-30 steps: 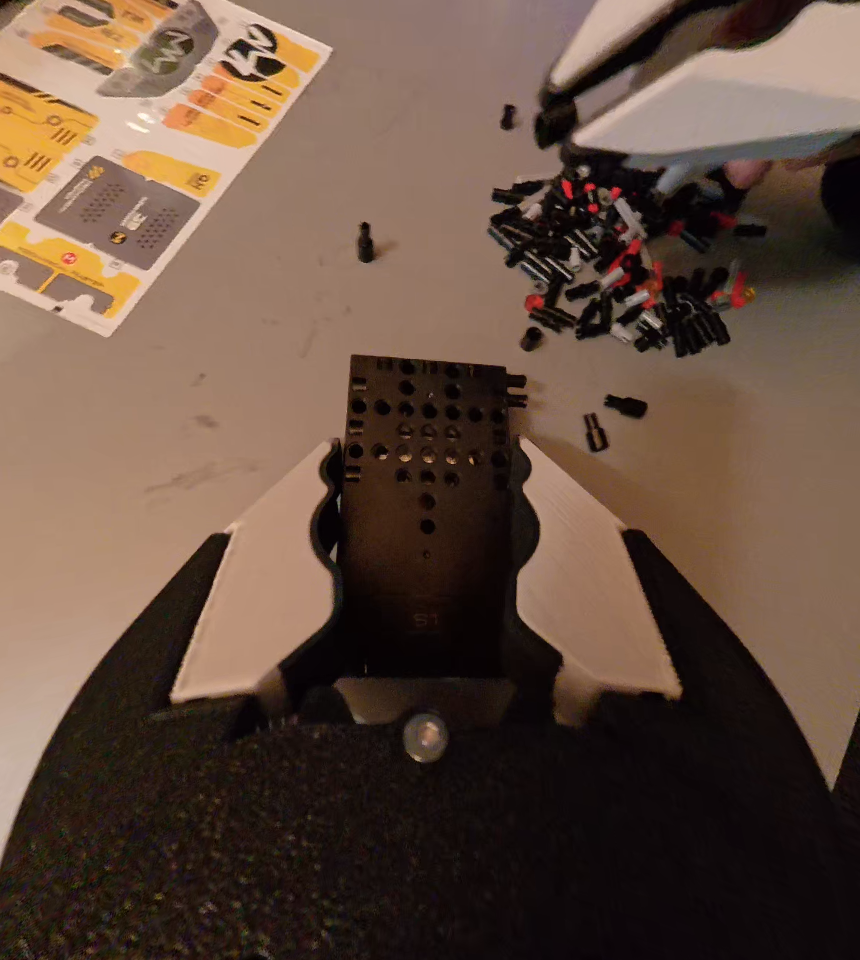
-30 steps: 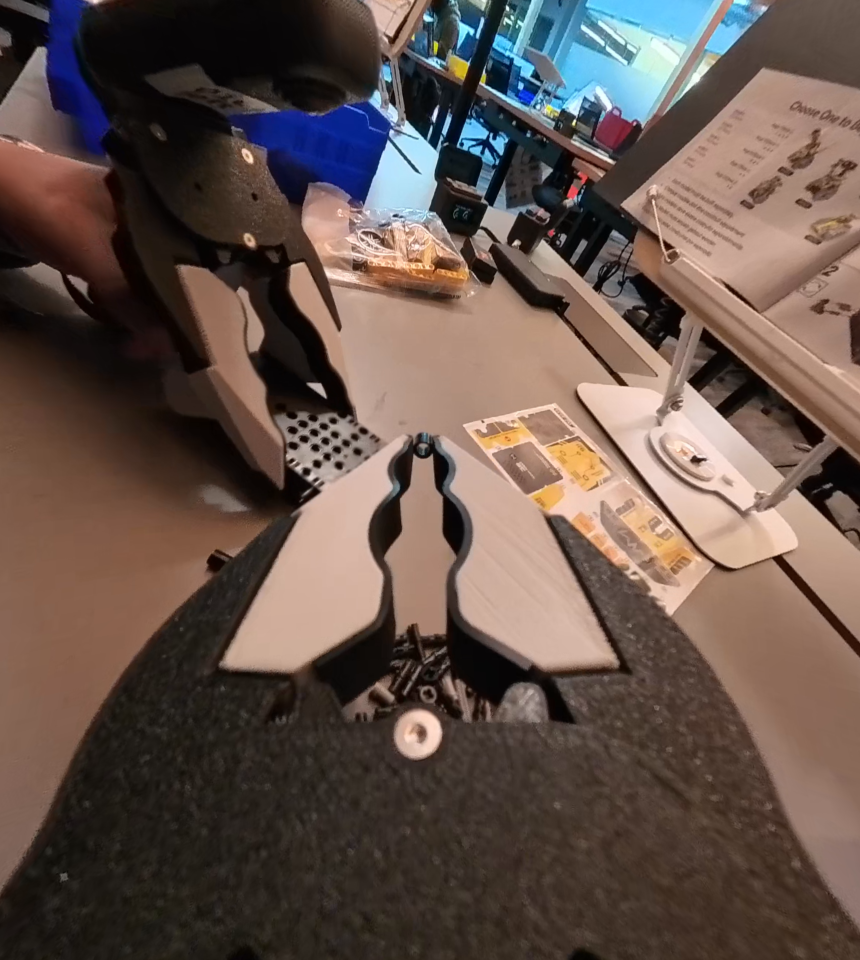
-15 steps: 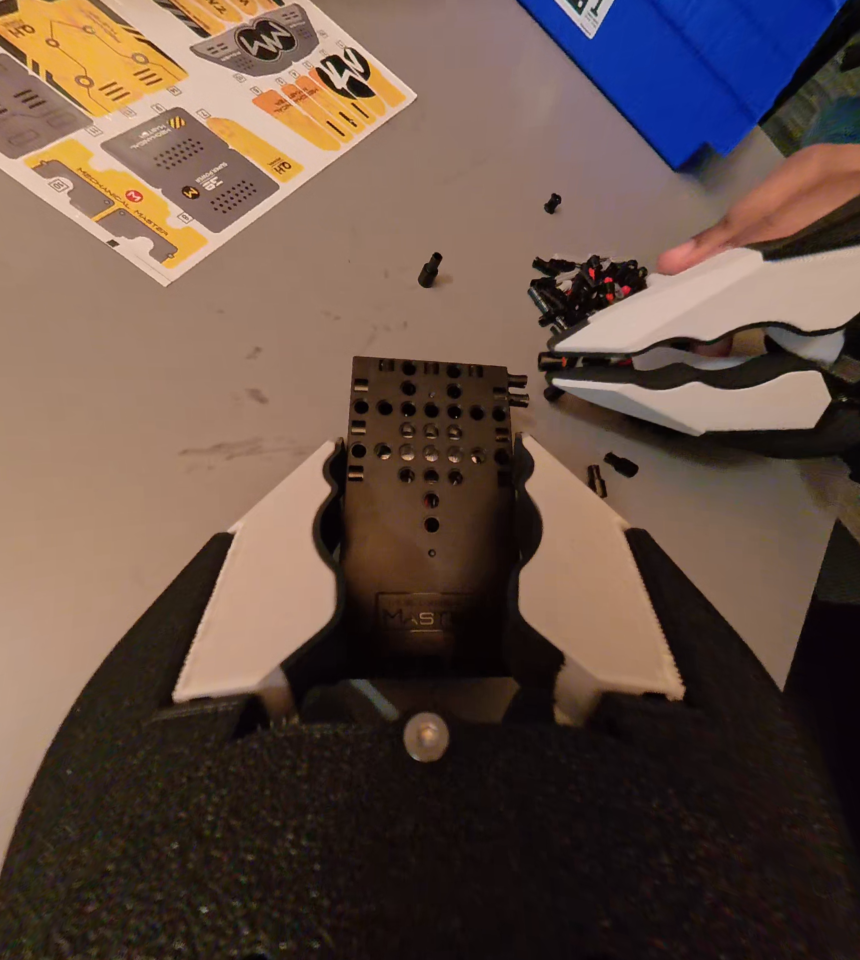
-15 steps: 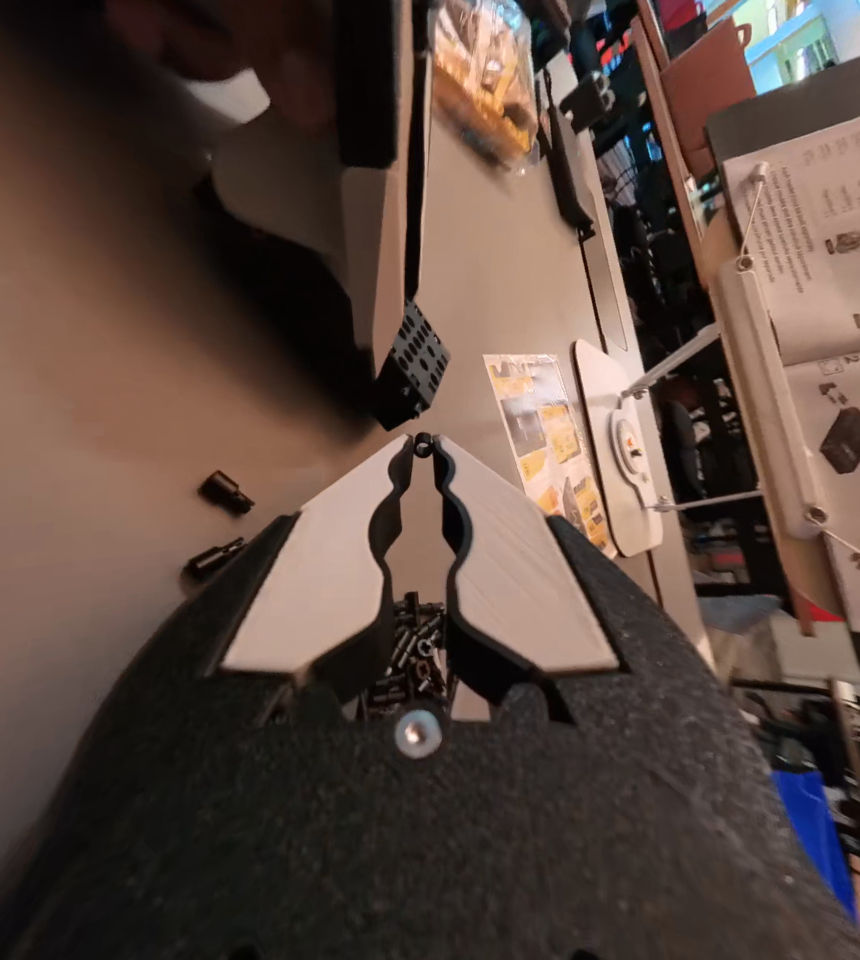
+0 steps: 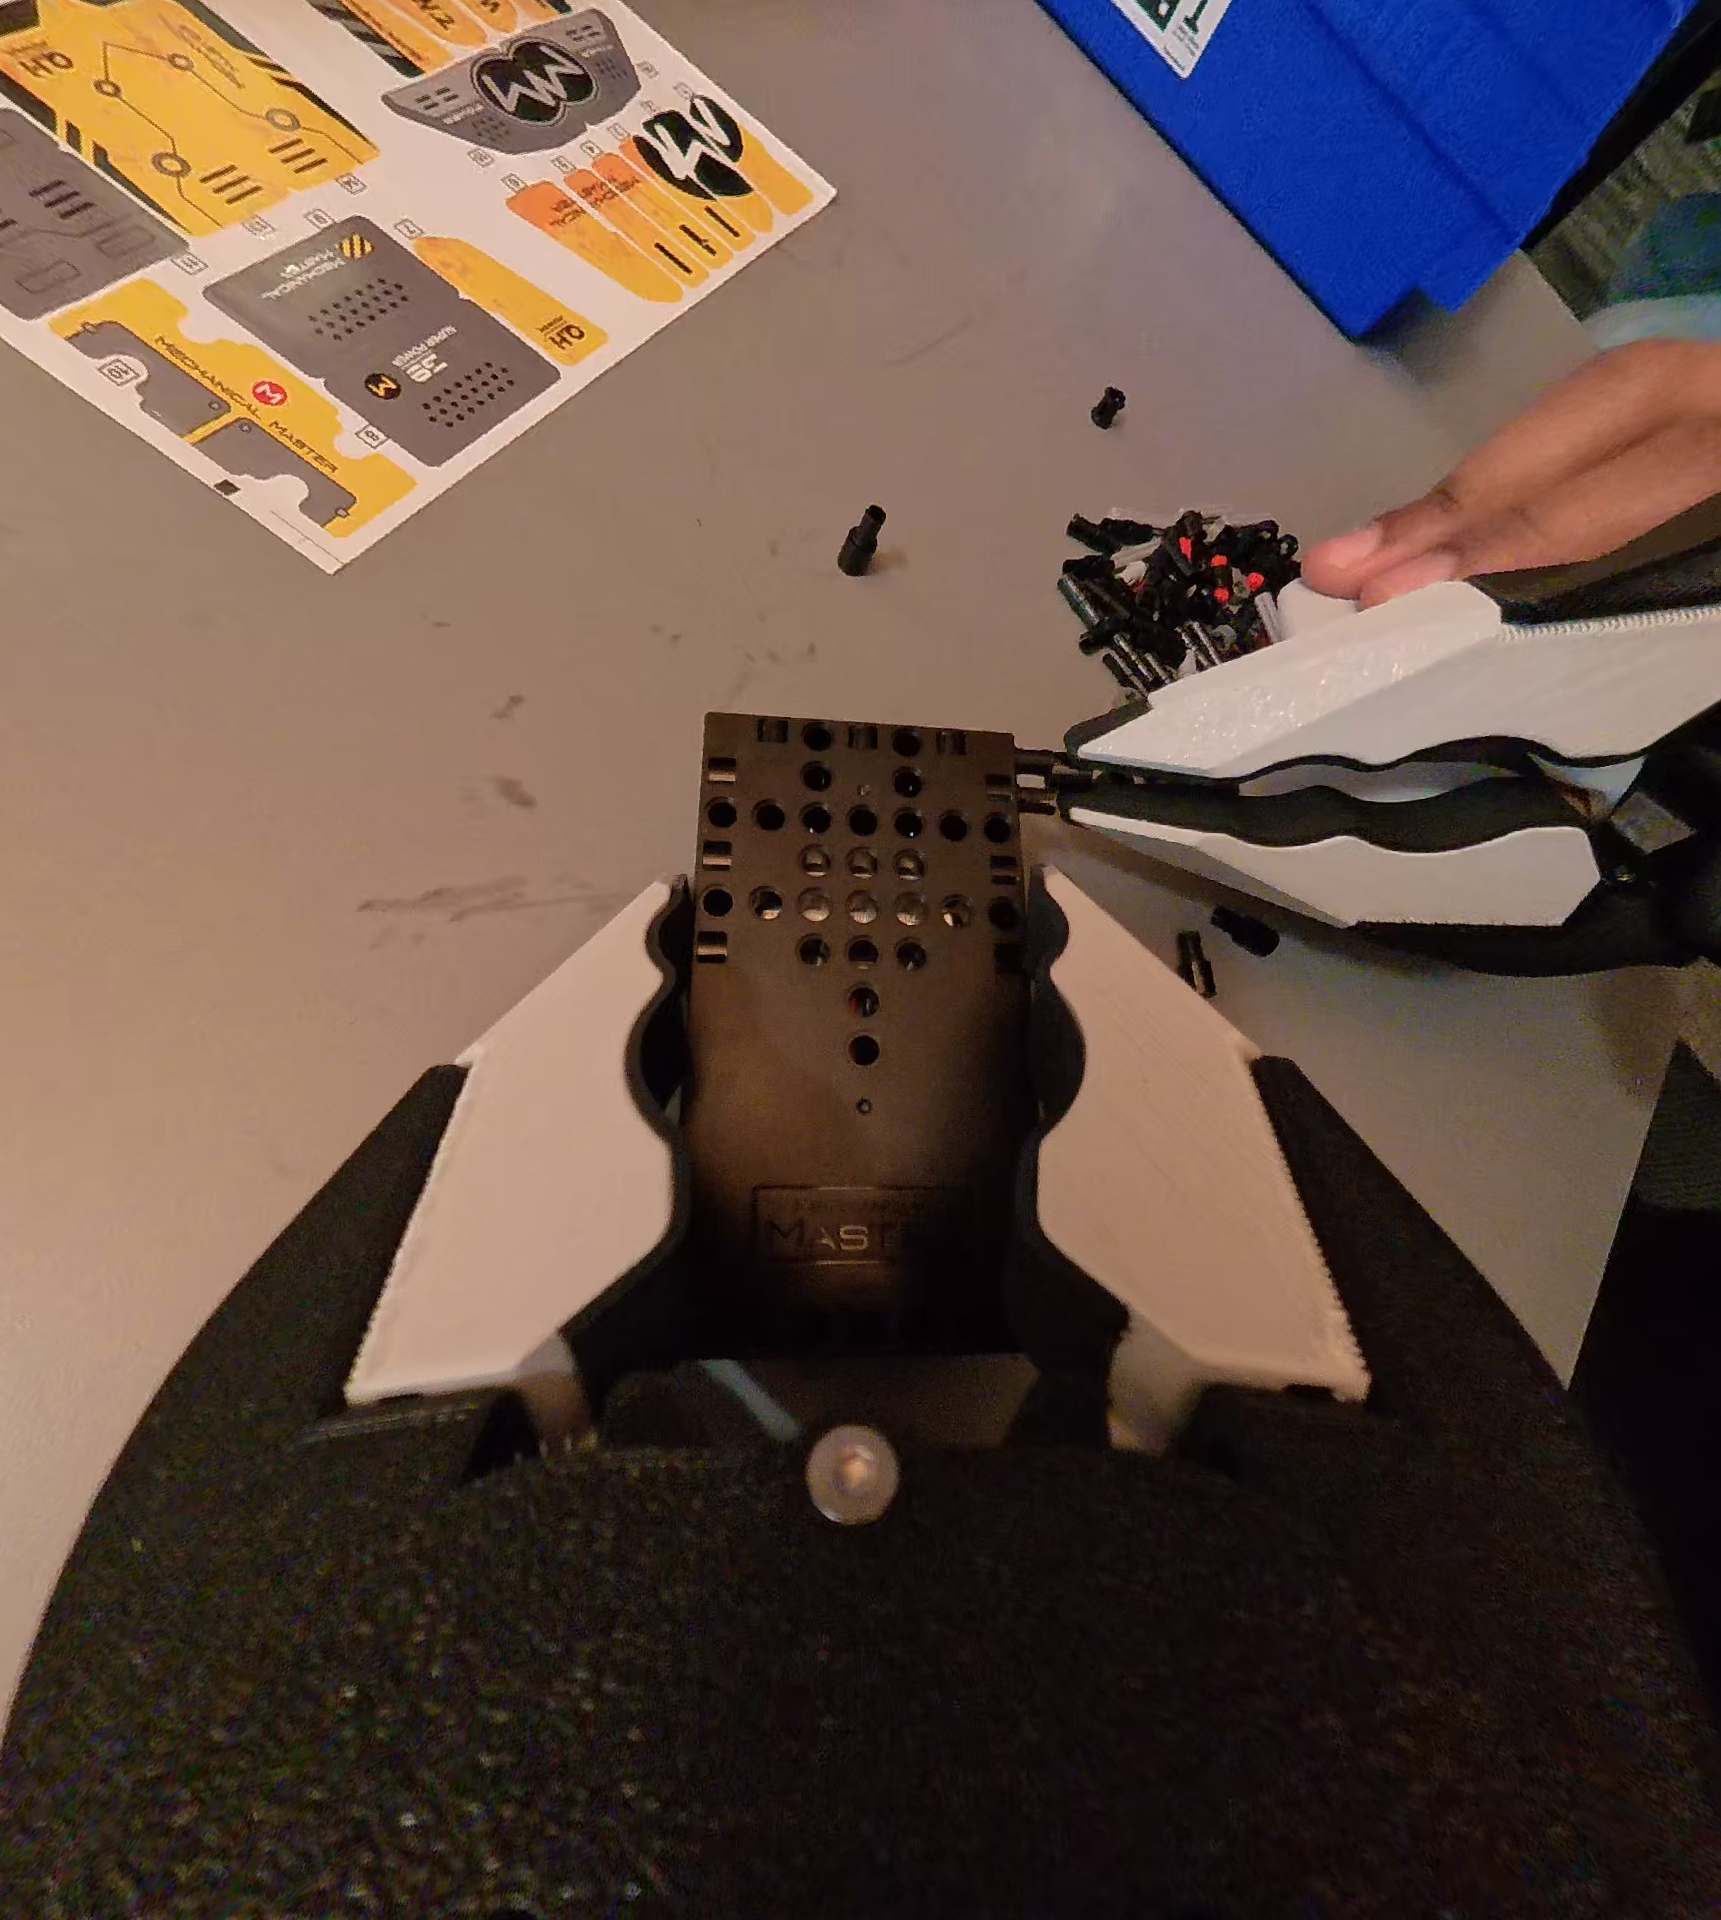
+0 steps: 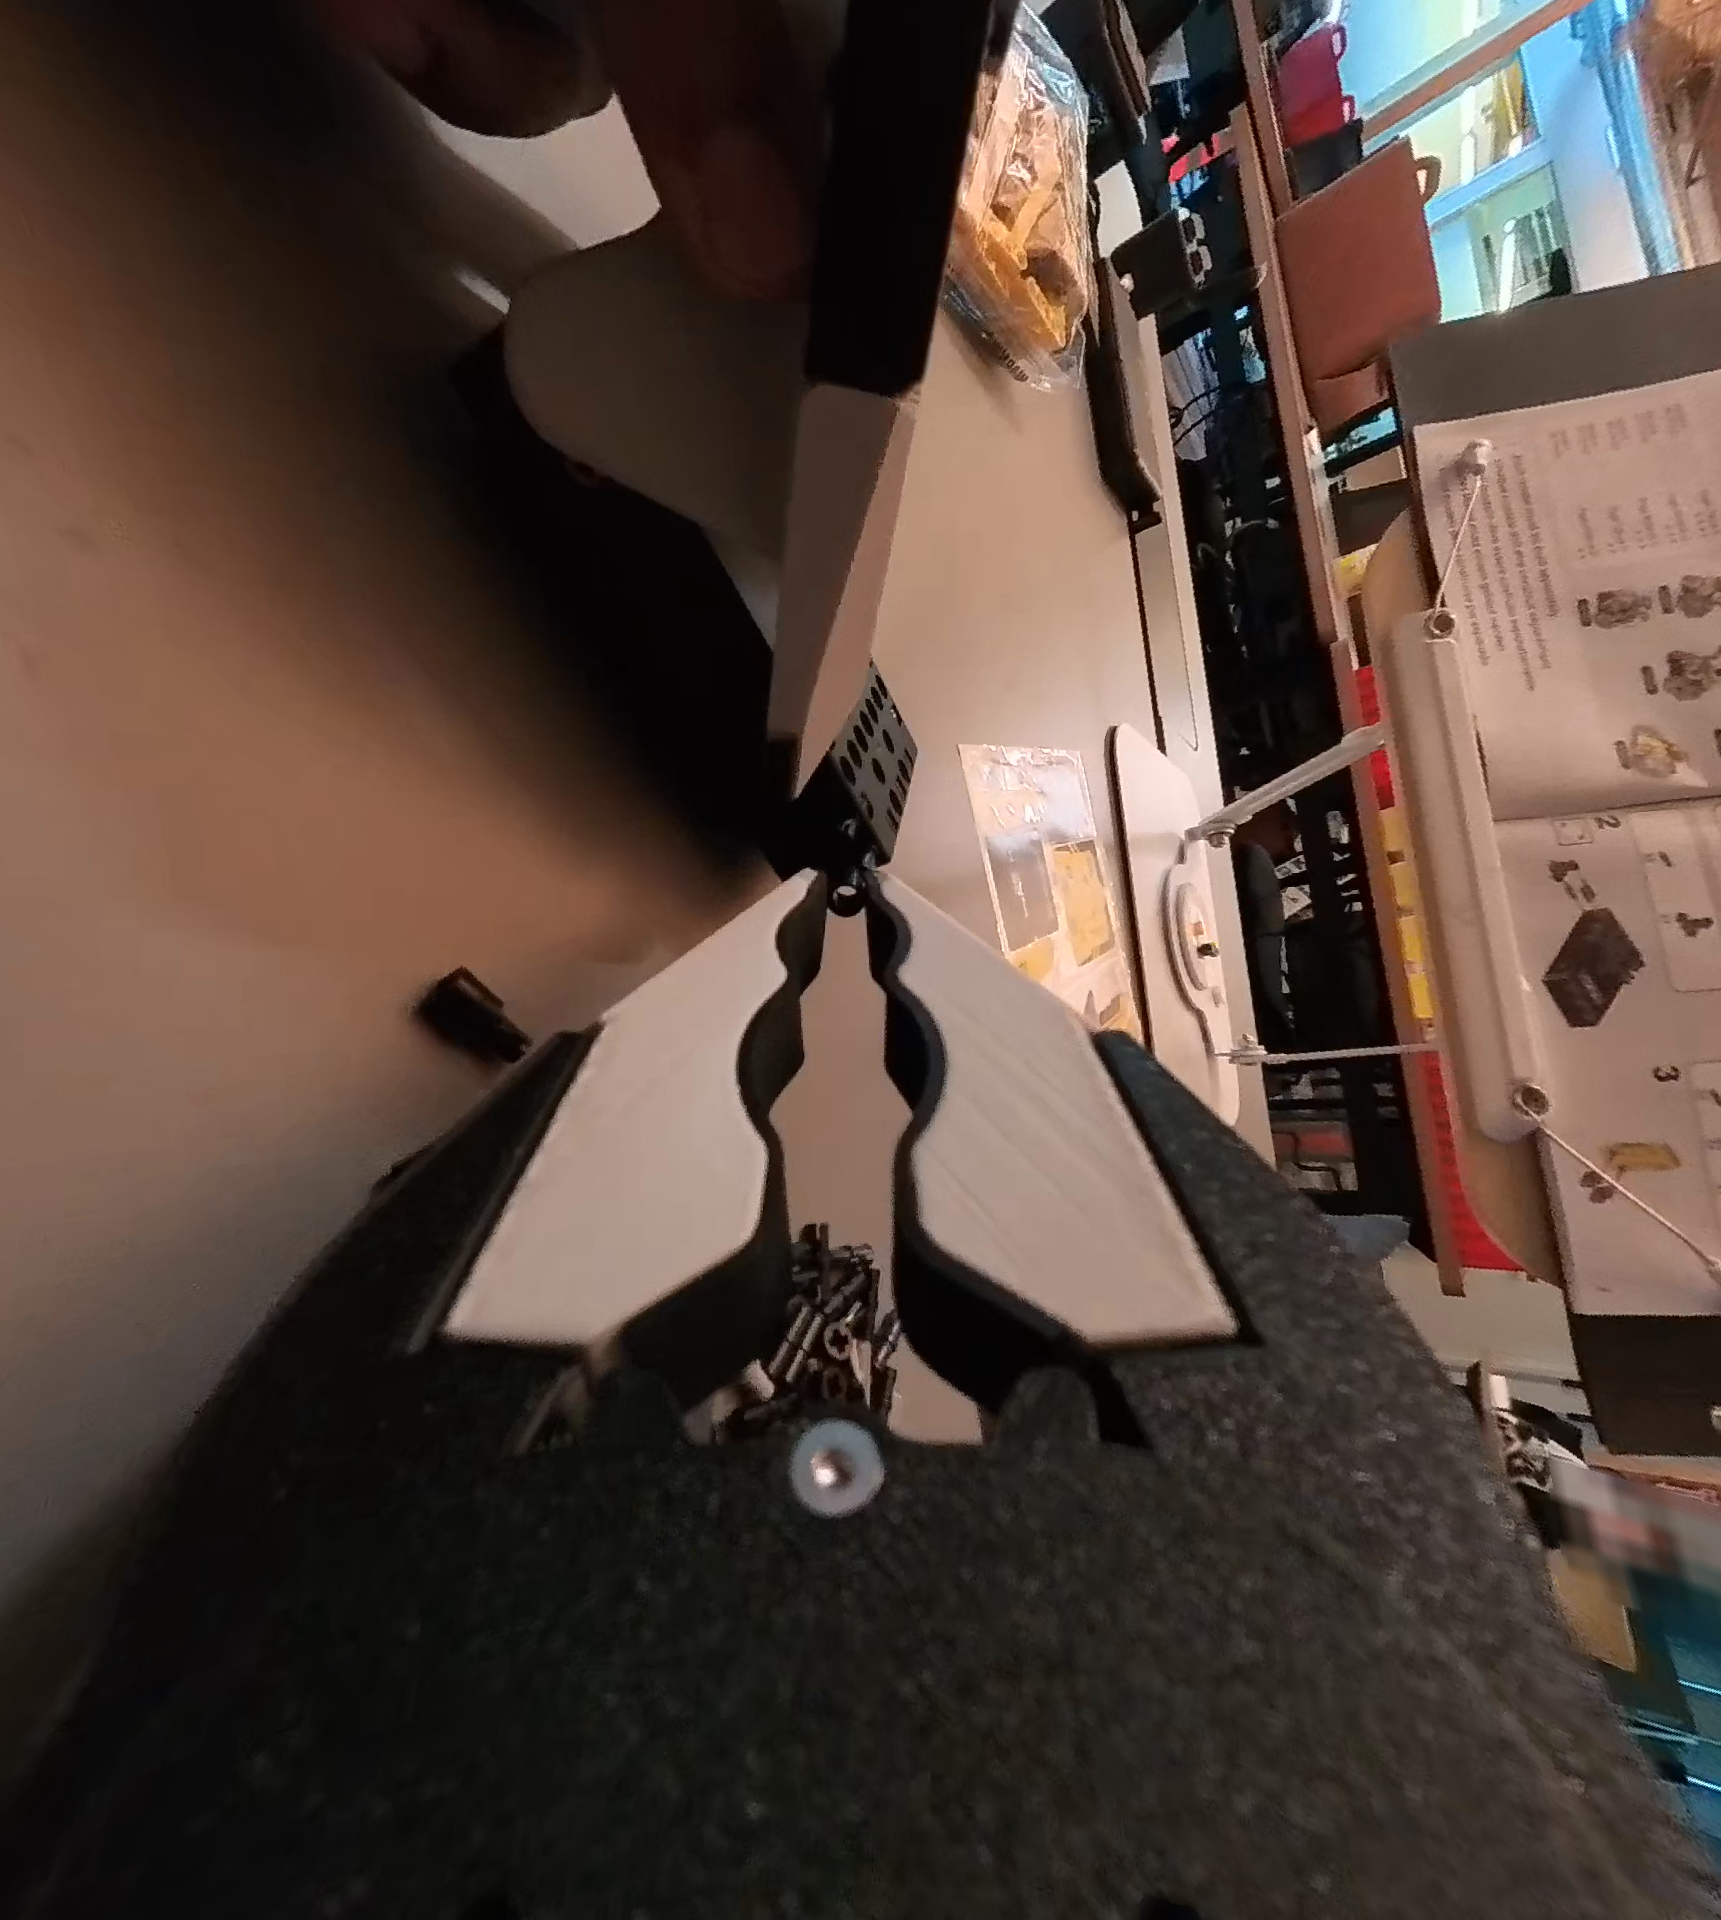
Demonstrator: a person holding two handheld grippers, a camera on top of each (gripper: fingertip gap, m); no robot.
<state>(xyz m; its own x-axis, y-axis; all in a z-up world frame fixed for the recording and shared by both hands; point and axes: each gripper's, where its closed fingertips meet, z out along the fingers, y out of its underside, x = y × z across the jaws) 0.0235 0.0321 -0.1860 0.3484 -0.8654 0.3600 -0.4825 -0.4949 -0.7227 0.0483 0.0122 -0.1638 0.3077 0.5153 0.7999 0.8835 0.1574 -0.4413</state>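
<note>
Block (image 5: 861, 997), black and perforated, sat clamped between the left gripper (image 5: 856, 904) fingers, held over the grey table (image 5: 212, 831). The right gripper (image 5: 1069, 774), which a second earlier hung above the pin pile (image 5: 1173, 597), had swung in sideways, its tips nearly closed on a small black pin (image 6: 848, 896) now touching the block's far right edge. A sticker sheet (image 5: 316, 229) lay far left.
</note>
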